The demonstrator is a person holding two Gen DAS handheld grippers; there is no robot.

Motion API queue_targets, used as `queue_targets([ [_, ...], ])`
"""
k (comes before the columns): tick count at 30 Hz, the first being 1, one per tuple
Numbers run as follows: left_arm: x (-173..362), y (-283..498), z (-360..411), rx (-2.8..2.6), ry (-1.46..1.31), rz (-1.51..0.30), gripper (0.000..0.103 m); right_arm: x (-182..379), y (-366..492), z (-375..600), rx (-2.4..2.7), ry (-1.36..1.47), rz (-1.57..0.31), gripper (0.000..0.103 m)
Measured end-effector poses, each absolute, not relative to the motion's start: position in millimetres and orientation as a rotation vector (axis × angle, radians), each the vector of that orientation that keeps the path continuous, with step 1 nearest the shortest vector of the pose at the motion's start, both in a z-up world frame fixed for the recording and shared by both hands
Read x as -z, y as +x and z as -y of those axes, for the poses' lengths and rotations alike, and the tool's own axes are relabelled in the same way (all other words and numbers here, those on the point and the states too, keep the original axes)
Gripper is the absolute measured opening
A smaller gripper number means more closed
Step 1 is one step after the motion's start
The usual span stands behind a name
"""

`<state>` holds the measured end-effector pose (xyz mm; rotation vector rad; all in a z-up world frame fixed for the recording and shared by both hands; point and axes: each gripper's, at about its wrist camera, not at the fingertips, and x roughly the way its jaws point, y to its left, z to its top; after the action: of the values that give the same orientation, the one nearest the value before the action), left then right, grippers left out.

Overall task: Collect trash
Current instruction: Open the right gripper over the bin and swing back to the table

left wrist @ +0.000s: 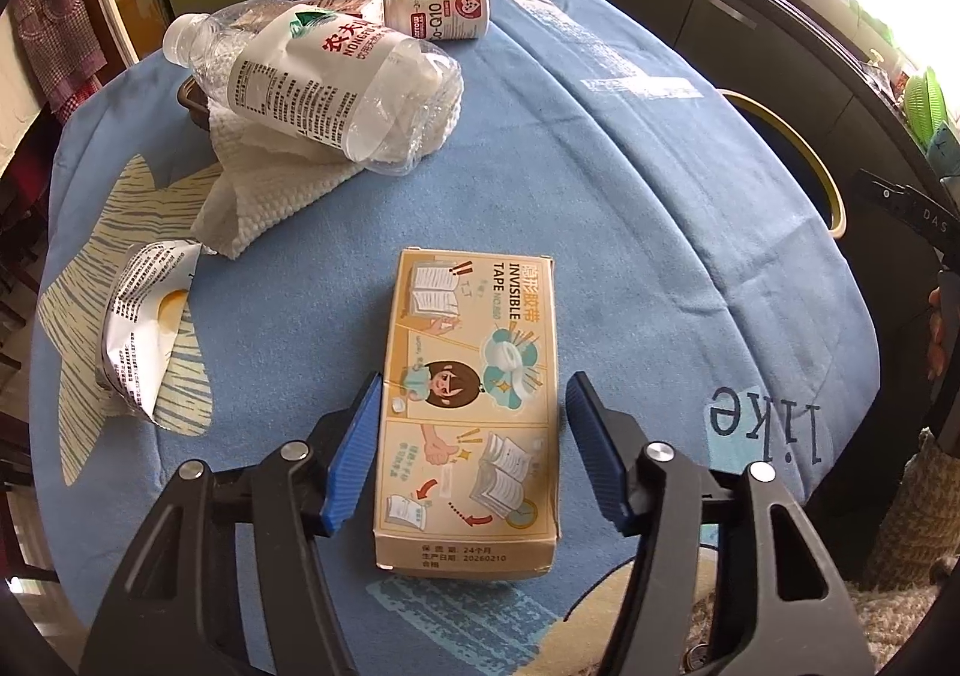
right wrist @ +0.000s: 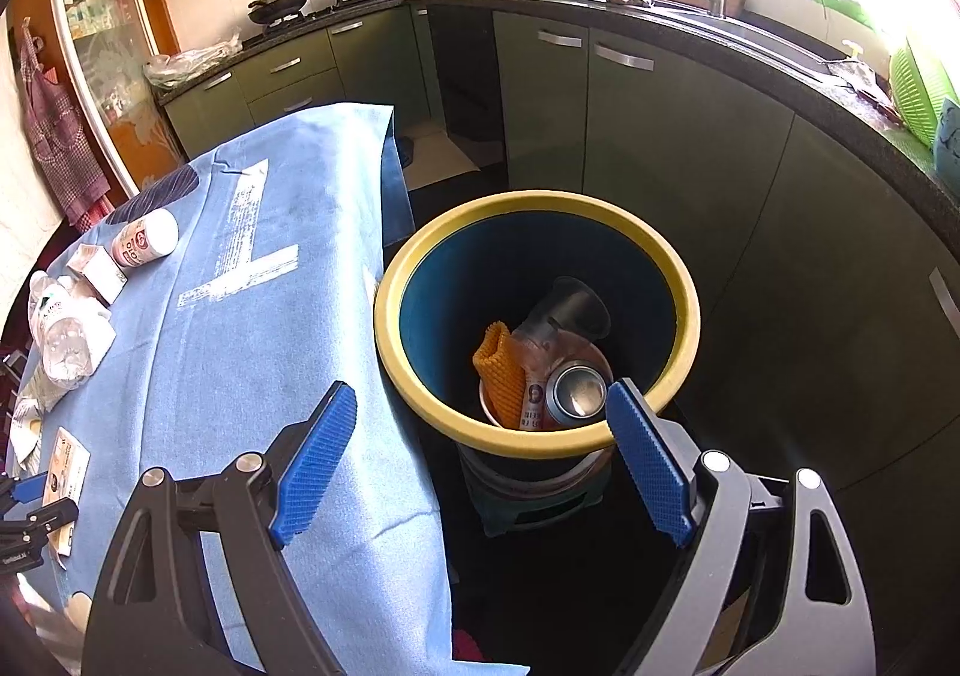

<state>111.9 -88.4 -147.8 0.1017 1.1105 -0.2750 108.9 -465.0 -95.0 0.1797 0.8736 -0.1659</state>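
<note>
While the left tongs (left wrist: 474,448) straddle the invisible-tape box (left wrist: 468,406), pads not yet gripping, the right tongs (right wrist: 480,460) hang wide and empty above the trash bin (right wrist: 684,310).

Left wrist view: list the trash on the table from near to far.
Tape box → crumpled wrapper → paper towel → water bottle → small white bottle
</note>
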Motion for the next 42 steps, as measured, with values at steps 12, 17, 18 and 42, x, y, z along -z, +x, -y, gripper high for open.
queue_targets([
  [12,148.4,110.8,91.5,0.277,0.149,-1.090,0.055,92.5,104.5,465.7,0.153,0.188,-0.868,0.085],
  [17,143.7,109.8,93.1,0.298,0.147,-1.080,0.055,88.8,100.9,470.1,0.168,0.191,-0.857,0.085],
  [18,141.7,109.8,94.0,0.302,0.149,-1.076,0.055,88.1,100.0,471.1,0.173,0.191,-0.855,0.085],
  [42,52.5,206.0,381.8,0.855,0.342,-0.897,0.055,77.7,30.8,555.6,0.387,0.296,-0.789,0.085],
])
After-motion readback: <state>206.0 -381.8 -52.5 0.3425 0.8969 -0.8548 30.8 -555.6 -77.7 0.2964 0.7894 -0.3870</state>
